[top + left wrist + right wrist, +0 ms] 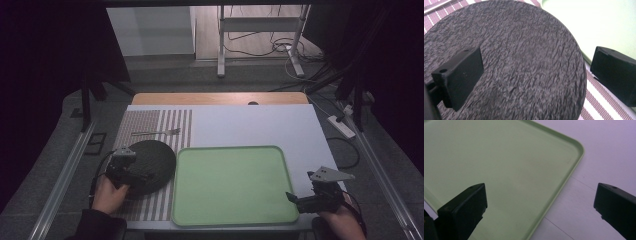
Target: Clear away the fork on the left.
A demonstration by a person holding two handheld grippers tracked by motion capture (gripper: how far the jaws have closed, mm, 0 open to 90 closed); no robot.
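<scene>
Slate plate [150,159], round & dark, sits on striped placemat [150,122] at tabletop's left, its right edge just beside green tray [230,185]. Left hand-held gripper [534,72] over plate's near side, jaws spread wide, gripping nothing. Fork [157,132] lies behind plate. Right hand-held gripper [541,205] at tray's near-right corner, jaws wide, empty.

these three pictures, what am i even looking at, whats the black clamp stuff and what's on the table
A person sits at a table, holding a hand-held gripper in each hand. One picture looks down from above; the other two come from cameras riding on each gripper.

The left gripper is open over a dark round plate, which lies on a striped placemat. The right gripper is open at the near right corner of an empty green tray. A fork lies beyond the plate. Nothing is held.
</scene>
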